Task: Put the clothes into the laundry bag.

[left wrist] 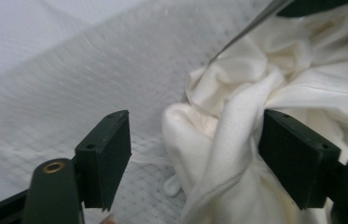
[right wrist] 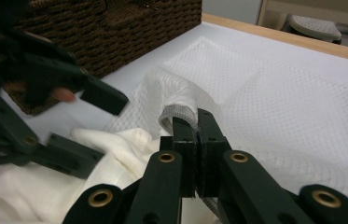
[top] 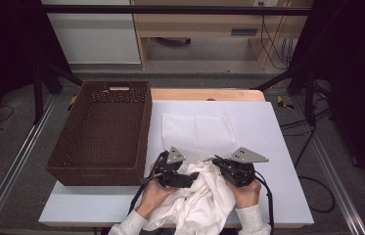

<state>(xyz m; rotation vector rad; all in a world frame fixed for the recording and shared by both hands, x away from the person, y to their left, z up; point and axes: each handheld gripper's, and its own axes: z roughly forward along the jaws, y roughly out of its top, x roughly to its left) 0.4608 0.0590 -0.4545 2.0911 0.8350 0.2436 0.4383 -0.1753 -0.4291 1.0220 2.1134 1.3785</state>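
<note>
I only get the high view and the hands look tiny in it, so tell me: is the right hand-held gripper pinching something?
Observer: Yes. The right hand-held gripper is shut on a folded-up edge of the white mesh bag.
Operator: What about the left one?
Observer: The left hand-held gripper is open, with a fold of the cream cloth between its jaws.
Operator: Is the cloth inside the bag?
Observer: Not that I can see. It is bunched on top of the mesh, beside the pinched edge.

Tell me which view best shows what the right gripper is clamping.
Right gripper view: the right gripper pinches the white mesh laundry bag's edge, close up. High view shows it flat, the pinch hidden. Left gripper view shows blurred mesh.
</note>
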